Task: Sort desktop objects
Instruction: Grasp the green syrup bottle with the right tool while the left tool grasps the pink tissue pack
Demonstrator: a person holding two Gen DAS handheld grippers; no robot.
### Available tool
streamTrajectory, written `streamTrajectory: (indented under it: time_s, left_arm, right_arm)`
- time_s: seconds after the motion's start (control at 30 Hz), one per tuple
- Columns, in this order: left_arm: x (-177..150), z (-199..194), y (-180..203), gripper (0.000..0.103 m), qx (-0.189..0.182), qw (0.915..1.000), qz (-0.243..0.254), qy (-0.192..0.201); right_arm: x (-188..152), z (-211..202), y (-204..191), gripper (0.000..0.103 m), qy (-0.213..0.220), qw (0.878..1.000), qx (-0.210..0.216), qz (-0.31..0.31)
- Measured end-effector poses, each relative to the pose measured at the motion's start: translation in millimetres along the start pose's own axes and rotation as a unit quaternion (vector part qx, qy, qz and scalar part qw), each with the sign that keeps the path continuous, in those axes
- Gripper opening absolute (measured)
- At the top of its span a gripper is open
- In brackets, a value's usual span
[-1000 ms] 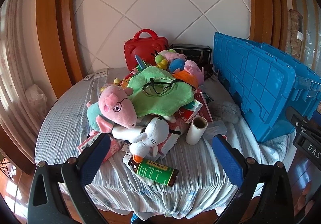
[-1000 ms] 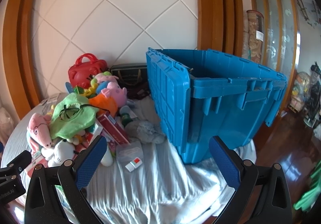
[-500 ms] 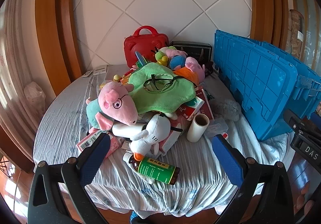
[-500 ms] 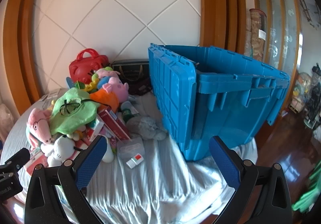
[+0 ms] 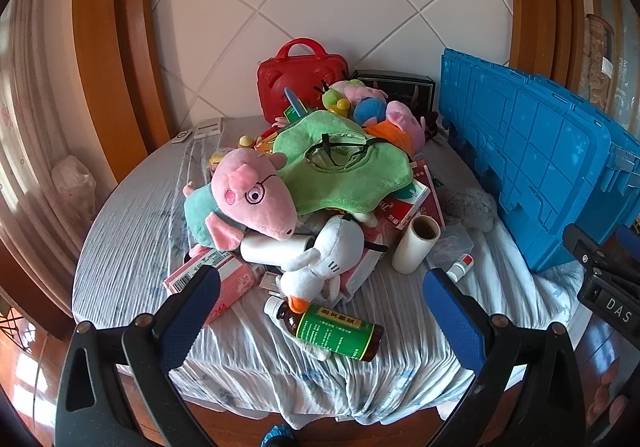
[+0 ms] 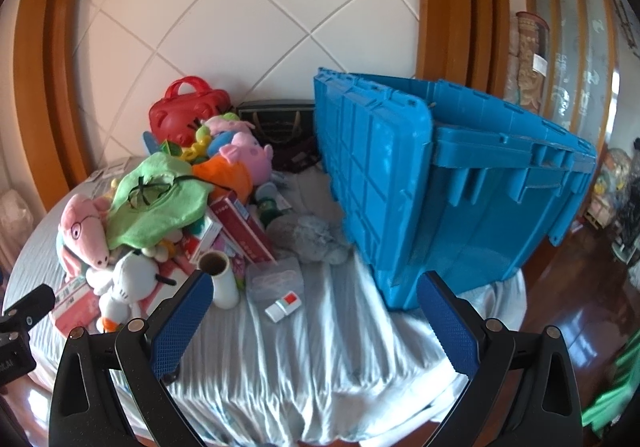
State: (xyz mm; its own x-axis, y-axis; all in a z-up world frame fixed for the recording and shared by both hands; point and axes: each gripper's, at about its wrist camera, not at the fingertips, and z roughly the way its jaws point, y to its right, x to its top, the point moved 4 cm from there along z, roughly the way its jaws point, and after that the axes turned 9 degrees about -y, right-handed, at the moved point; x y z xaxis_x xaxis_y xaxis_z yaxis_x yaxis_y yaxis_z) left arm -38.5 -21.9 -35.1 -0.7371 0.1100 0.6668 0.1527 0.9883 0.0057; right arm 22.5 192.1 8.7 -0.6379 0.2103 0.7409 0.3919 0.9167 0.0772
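Hovering near the table edge, the left gripper [image 5: 320,311] and right gripper [image 6: 310,313] are being held with fingers spread and empty, apparently so that the heaped toys [image 5: 256,195] can be moved to the blue crate [image 6: 460,183] at right.

Both grippers look alike: black plastic frames with triangular cut-outs and round silver screws at the lower corners of each frame, and blue fingers [image 5: 188,317] with dimpled pads. White letters "DAS" mark the right gripper [image 5: 608,279] at the right edge.
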Motion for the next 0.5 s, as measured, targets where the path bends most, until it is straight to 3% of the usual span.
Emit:
streamTrajectory:
  time_s: [0.23, 0.5]
  left_arm:
    - [6.8, 27.3, -36.7, 0.103, -0.013, 0.9996, -0.007, -0.024]
    - [-5.7, 87.8, -131.9, 0.103, 0.000, 0.9963, -0.012, -0.086]
  right_arm:
    - [1.2, 9.3, -37.6, 0.103, -0.009, 1.000, 0.006, -0.019]
    - [-11.6, 46.5, -98.1, 0.103, -0.067, 0.997, 0.023, -0.036]
